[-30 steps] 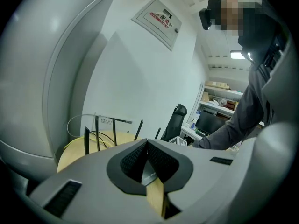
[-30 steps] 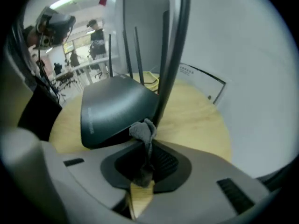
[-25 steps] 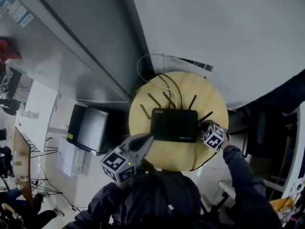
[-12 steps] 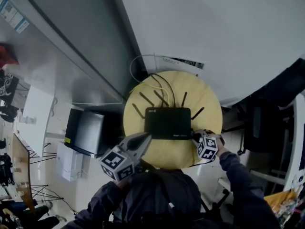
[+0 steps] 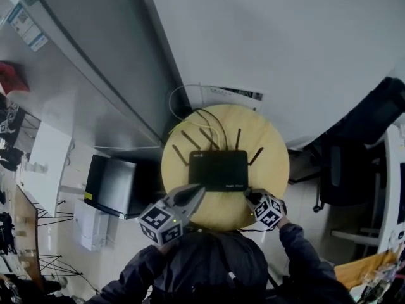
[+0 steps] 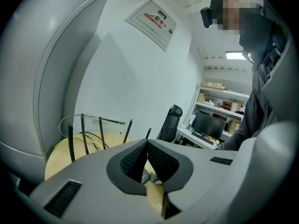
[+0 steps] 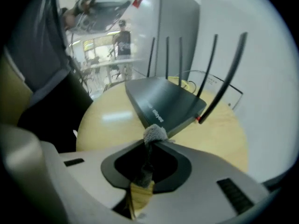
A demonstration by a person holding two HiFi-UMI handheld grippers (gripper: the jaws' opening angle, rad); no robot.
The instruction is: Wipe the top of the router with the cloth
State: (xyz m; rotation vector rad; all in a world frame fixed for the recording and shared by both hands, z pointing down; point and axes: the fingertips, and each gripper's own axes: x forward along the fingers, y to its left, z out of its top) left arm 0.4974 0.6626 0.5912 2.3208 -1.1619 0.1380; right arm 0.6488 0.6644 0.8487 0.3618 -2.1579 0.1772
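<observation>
Starting at 9 o'clock in the head view, a dark box (image 5: pixel 117 183) stands on the floor beside the round wooden table (image 5: pixel 273 160). The left gripper (image 5: pixel 199 188) has its jaws pressed together with nothing between them. Its tips sit over the table just beside the 7 o'clock corner of the router (image 5: pixel 218 168). That black router lies flat near the table's centre, with its antennas (image 5: pixel 190 139) upright along the 12 o'clock edge and cables (image 5: pixel 212 122) trailing from there toward the wall. The right gripper (image 5: pixel 249 196) is clamped on the cloth (image 7: pixel 154 133), a small grey tuft poking past the tips at the router's 5 o'clock corner; whether it touches cannot be told. Bare wood lies open at 3 o'clock and in a narrow band at 6 o'clock. An office chair (image 5: pixel 345 170) stands off the table at 3 o'clock.
</observation>
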